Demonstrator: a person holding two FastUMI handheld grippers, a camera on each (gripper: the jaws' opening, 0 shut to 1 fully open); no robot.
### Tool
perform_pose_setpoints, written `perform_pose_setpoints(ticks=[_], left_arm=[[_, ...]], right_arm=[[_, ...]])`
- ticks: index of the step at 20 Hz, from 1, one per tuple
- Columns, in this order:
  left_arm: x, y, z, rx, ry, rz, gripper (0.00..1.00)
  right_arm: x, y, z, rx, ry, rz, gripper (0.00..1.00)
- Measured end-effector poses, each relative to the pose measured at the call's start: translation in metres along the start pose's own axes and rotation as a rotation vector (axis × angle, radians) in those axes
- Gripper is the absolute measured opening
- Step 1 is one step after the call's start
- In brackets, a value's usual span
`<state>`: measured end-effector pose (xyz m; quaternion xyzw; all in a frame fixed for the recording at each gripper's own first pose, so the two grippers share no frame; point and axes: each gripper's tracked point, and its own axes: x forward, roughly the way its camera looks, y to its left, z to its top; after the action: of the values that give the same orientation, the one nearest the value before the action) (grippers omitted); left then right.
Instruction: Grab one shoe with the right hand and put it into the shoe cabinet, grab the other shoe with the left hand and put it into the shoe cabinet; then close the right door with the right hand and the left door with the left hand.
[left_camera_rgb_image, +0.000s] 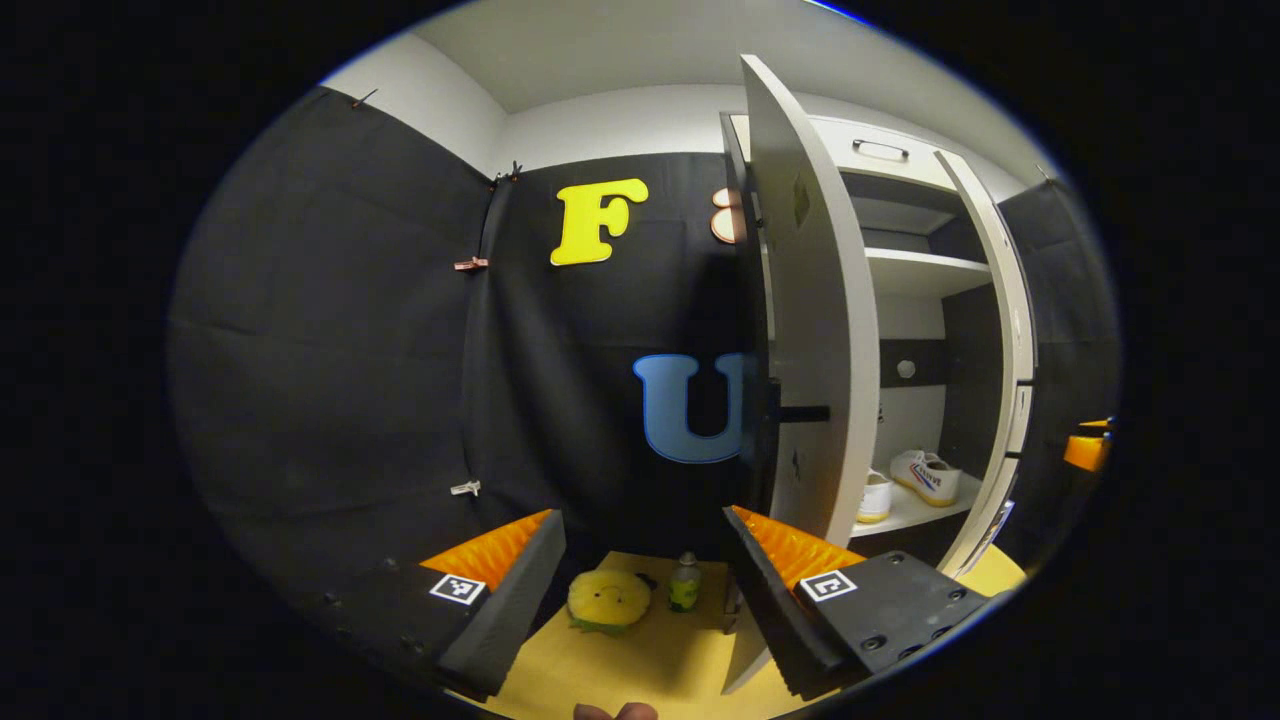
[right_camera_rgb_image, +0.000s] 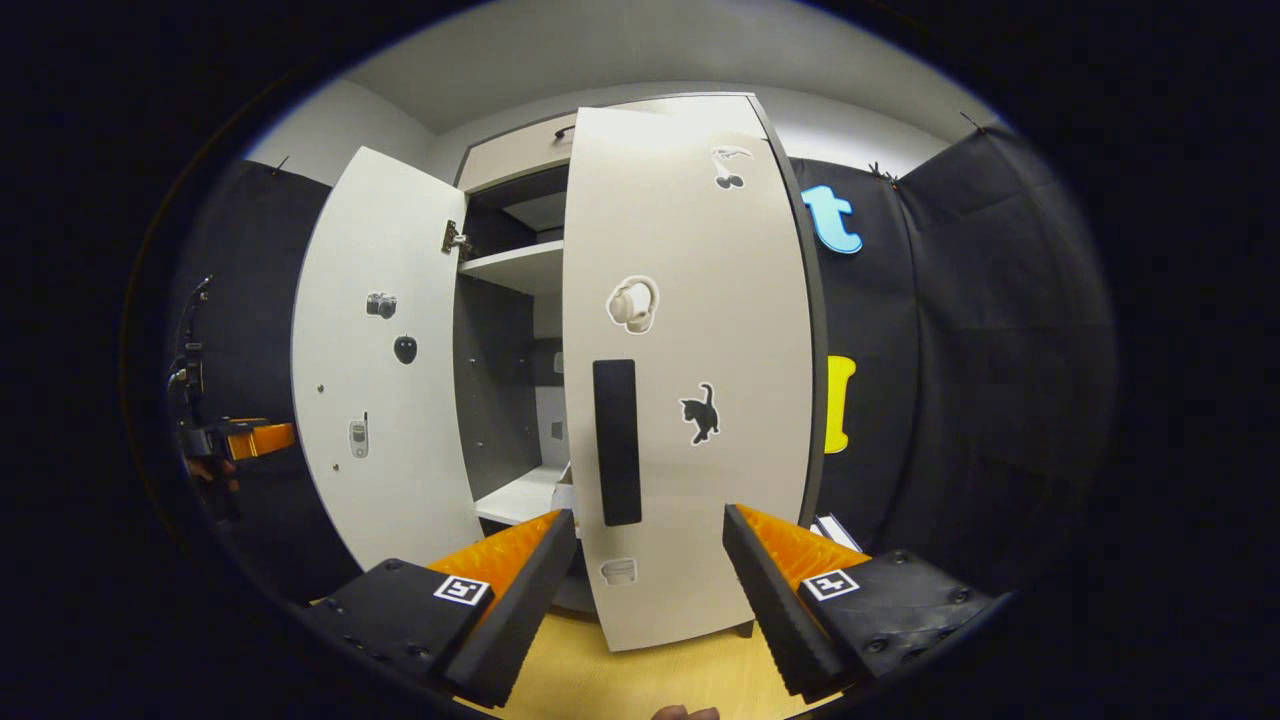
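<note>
Two white shoes (left_camera_rgb_image: 925, 475) (left_camera_rgb_image: 873, 497) rest on the lower shelf (left_camera_rgb_image: 915, 512) of the white shoe cabinet (left_camera_rgb_image: 900, 270). Its left door (left_camera_rgb_image: 815, 340) stands wide open, edge-on to my left gripper (left_camera_rgb_image: 645, 580), which is open and holds nothing. In the right gripper view the right door (right_camera_rgb_image: 690, 360), with a dark handle (right_camera_rgb_image: 616, 440) and stickers, is swung partly toward the cabinet. My right gripper (right_camera_rgb_image: 650, 590) is open just in front of that door's lower part. The left door (right_camera_rgb_image: 385, 360) stands open beyond. The other gripper (right_camera_rgb_image: 230, 440) shows at the far left.
A yellow round plush (left_camera_rgb_image: 608, 598) and a small green bottle (left_camera_rgb_image: 685, 583) lie on the yellow floor (left_camera_rgb_image: 640, 660) by the black cloth wall. The cabinet has an upper shelf (left_camera_rgb_image: 925, 265) and a top drawer with a handle (left_camera_rgb_image: 880, 150). The other gripper (left_camera_rgb_image: 1088, 450) is at the far right.
</note>
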<state>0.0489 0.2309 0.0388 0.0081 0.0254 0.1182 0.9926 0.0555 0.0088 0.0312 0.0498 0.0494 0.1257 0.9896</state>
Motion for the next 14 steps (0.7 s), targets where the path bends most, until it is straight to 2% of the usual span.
perform_pose_setpoints(ticks=[5,8,9,11,14], left_arm=[[0.02,-0.016,-0.001,-0.005,0.02,-0.037,0.98],[0.018,-0.022,0.0,0.021,0.021,-0.037,0.91],[0.017,-0.025,0.001,0.037,0.018,-0.036,0.93],[0.014,-0.034,0.004,0.06,0.013,-0.039,0.91],[0.01,-0.056,0.001,0.026,0.011,-0.071,0.91]], right_arm=[[-0.013,-0.03,0.001,0.0,0.005,-0.055,0.98],[-0.021,-0.05,0.0,0.002,0.009,-0.089,0.97],[-0.023,-0.055,-0.001,0.007,0.014,-0.097,0.97],[-0.027,-0.062,0.0,0.018,0.017,-0.105,0.98],[-0.03,-0.064,0.003,0.013,0.01,-0.102,0.98]])
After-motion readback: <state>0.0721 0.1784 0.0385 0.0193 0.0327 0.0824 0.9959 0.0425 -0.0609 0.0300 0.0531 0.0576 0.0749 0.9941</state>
